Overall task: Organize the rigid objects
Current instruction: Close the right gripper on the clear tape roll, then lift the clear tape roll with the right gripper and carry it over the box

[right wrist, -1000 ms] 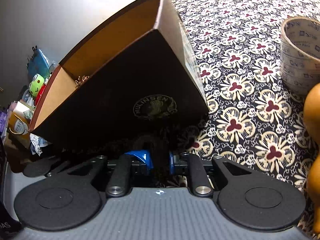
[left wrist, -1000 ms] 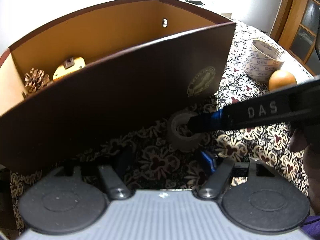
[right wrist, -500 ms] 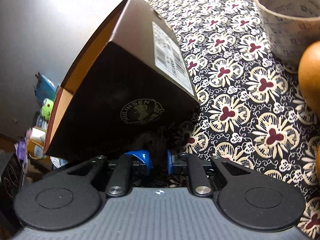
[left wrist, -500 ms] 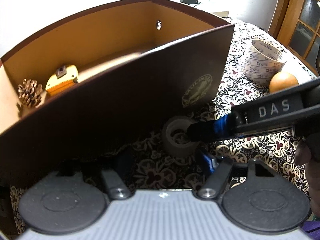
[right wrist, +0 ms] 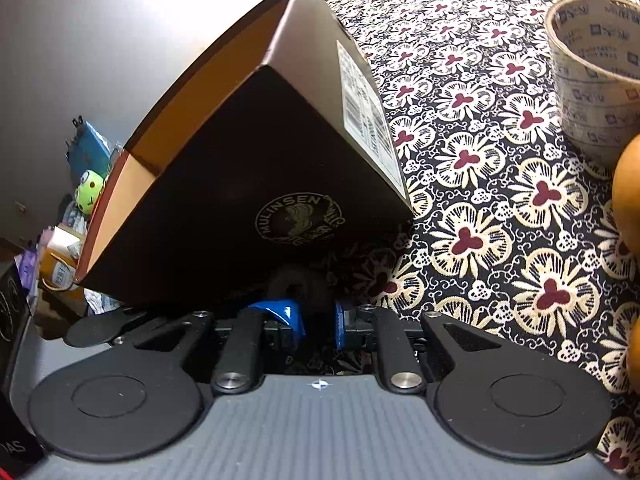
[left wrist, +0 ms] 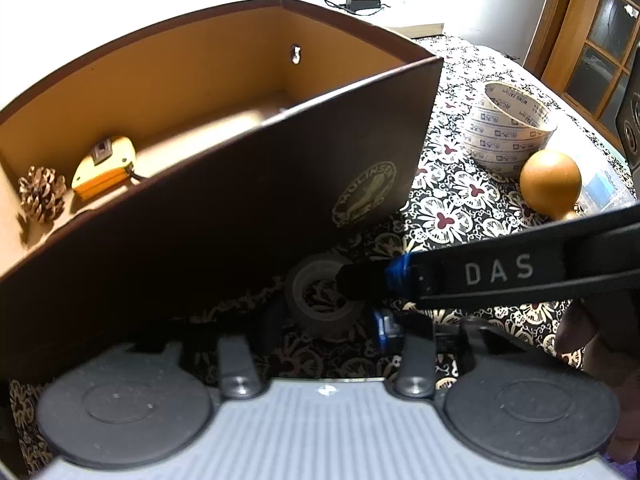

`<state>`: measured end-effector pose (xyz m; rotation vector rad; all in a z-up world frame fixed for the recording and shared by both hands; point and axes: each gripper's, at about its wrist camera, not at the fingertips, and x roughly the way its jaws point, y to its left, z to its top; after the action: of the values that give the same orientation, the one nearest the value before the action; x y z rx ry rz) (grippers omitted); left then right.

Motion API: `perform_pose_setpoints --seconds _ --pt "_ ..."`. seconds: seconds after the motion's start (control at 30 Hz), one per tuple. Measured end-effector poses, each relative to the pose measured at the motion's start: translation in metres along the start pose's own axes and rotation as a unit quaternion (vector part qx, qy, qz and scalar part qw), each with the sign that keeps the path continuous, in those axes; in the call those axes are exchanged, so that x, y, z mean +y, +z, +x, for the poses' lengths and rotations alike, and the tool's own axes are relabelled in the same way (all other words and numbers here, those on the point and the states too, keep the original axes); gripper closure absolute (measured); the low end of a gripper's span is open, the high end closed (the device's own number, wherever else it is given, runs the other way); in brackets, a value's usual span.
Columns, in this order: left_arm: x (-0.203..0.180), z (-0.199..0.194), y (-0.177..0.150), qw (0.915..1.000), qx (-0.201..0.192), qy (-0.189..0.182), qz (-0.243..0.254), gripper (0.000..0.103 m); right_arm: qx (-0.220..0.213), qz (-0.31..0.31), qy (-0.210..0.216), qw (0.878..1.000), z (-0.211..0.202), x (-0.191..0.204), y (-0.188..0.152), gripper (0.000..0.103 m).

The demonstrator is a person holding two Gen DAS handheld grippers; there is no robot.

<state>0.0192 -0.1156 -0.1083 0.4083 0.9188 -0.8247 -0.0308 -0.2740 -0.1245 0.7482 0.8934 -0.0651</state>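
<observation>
floral tablecloth (right wrist: pixel 472 184) under everything, dim where the box throws shadow. nearest me, small tape roll (left wrist: pixel 324 300) lies flat on the cloth just in front of the brown box (left wrist: pixel 224 216). right gripper (right wrist: pixel 316 320) has its blue pads set narrow across one wall of the roll, one finger inside the core; i judge it gripped. left gripper (left wrist: pixel 328 320) sits spread wide either side of the roll, holding nothing. roll should be light, stiff and slick-sided, so the rim pinch suits it. in the box: yellow tape measure (left wrist: pixel 105 166), pine cone (left wrist: pixel 42 193). beyond, large printed tape roll (left wrist: pixel 510 134) and wooden ball (left wrist: pixel 550 186)
</observation>
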Motion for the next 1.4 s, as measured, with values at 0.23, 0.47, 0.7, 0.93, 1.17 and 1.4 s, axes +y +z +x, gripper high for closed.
perform_pose_setpoints --seconds 0.23,0.47,0.7,0.93,1.17,1.4 --pt "0.003 -0.004 -0.001 0.9998 0.009 -0.014 -0.011 0.061 0.011 0.003 -0.003 1.000 0.005 0.010 0.003 0.103" --pt "0.004 -0.017 -0.003 0.9998 0.002 -0.016 -0.008 0.061 0.014 0.002 0.002 1.000 0.001 0.019 0.002 0.103" --pt "0.008 -0.053 -0.006 0.9992 -0.023 -0.029 0.012 0.061 0.012 -0.014 0.023 1.000 -0.025 0.037 -0.001 0.103" --pt "0.010 -0.092 -0.008 0.9974 -0.053 -0.044 0.024 0.061 0.002 -0.035 0.040 0.999 -0.053 0.057 -0.006 0.103" --pt "0.012 -0.125 -0.004 0.9947 -0.088 -0.042 0.031 0.062 -0.020 -0.052 0.059 0.997 -0.074 0.076 -0.003 0.103" --pt "0.028 -0.149 0.009 0.9920 -0.120 -0.030 0.024 0.062 -0.042 -0.081 0.080 0.993 -0.079 0.099 0.011 0.103"
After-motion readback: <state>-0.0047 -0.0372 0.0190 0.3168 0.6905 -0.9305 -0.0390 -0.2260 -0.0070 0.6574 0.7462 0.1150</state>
